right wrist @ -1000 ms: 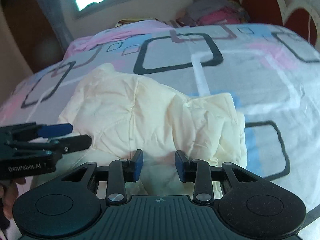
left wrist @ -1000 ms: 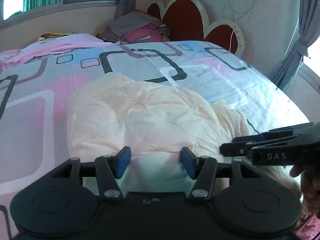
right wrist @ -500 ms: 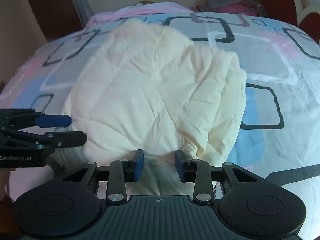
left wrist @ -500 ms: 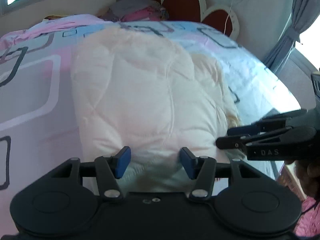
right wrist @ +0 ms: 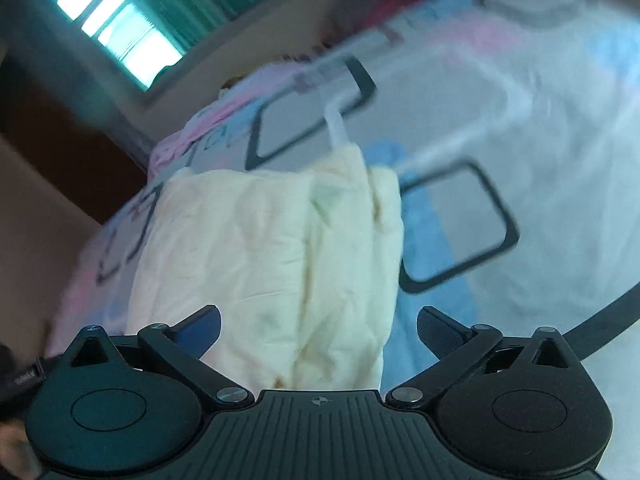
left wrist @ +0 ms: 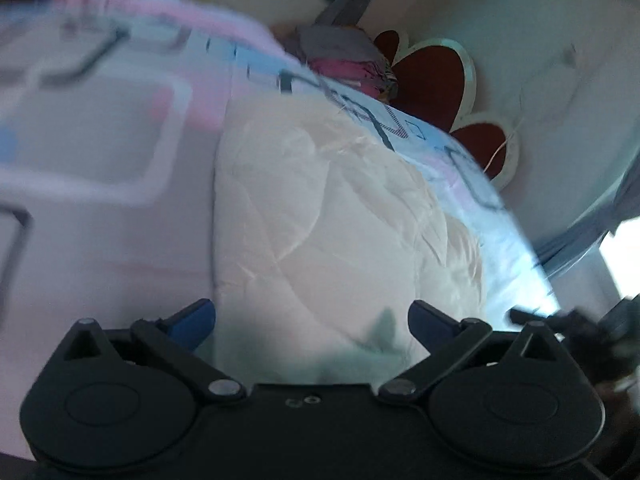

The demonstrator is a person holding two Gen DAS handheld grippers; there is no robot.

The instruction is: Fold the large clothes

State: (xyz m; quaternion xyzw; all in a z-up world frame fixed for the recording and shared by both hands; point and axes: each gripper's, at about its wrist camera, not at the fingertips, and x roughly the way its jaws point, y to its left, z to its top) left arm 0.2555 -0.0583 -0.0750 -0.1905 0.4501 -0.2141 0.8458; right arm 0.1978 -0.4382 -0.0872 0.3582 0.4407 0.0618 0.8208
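Both sets of fingers just sprung wide, holding nothing: left gripper (left wrist: 312, 326), right gripper (right wrist: 319, 330). Cream garment (right wrist: 280, 264) dead ahead, stretching lengthwise away across the bed (right wrist: 540, 152).

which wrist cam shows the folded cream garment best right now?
Right wrist. The cream garment has crisp edges there, its stacked folded layers on the right side showing against the patterned bedsheet. The left wrist view shows a larger, paler, motion-blurred mass filling the centre, with soft edges and folds hard to tell.
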